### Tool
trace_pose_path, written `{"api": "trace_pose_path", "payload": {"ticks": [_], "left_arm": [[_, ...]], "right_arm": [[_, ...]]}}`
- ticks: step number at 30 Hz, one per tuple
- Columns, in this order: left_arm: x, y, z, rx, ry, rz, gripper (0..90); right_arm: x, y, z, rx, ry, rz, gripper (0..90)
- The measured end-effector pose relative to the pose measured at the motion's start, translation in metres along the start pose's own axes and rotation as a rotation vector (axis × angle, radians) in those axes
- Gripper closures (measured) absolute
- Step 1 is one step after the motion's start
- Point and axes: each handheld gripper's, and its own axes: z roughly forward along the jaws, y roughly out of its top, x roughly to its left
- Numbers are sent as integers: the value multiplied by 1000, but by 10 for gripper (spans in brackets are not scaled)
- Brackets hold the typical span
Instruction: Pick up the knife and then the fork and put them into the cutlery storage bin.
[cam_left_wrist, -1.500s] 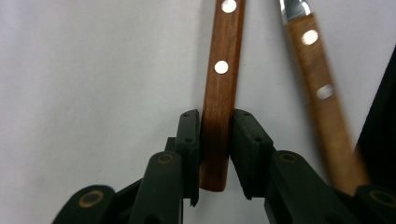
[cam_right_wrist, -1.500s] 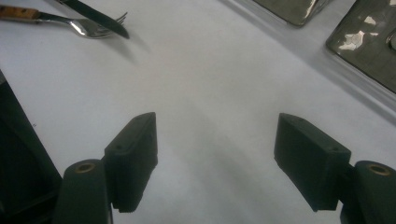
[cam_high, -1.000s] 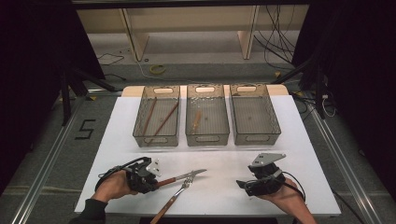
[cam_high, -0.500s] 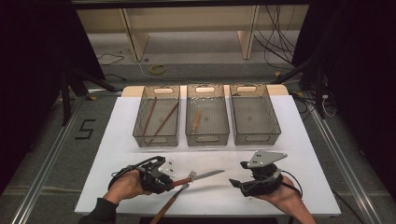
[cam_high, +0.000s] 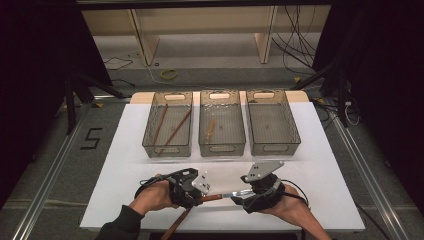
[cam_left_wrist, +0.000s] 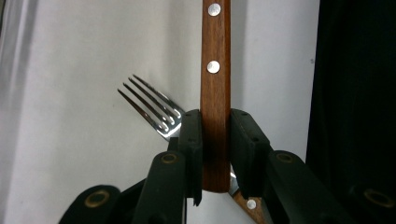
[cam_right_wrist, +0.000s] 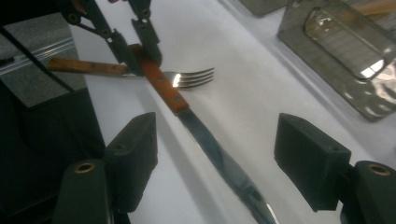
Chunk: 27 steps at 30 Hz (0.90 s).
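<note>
The left gripper (cam_left_wrist: 215, 154) has its jaws pinched on the wooden handle of a knife (cam_right_wrist: 187, 112), near the handle's butt end, so the blade sticks out toward the right gripper (cam_right_wrist: 215, 158). That one waits with its jaws spread wide on either side of the blade, touching nothing; I'd judge a hand-over is being set up, steel end offered so the other hand can take it. A fork (cam_left_wrist: 152, 109) lies on the white table (cam_high: 330, 165) just under the knife, its own wooden handle crossing beneath. Beyond the knife stand three clear bins (cam_high: 221, 125) in a row, sticks in the left one, one piece in the middle. Past them, bare floor, wooden legs and loose cables.
</note>
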Motion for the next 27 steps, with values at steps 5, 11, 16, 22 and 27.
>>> {"api": "trace_pose_path", "payload": {"ticks": [5,11,16,22,27], "left_arm": [[-3,8,-1,-8,-1,15,750],[-4,14,0,-10,-3,33,751],[-8,17,1,-7,-17,51,751],[-14,22,1,-6,-28,78,750],[-17,25,0,-3,-32,99,750]], "right_arm": [[3,2,8,34,23,-32,310],[8,5,18,75,55,-72,346],[12,6,26,112,68,-126,391],[15,7,33,148,93,-158,462],[19,7,37,174,123,-182,526]]}}
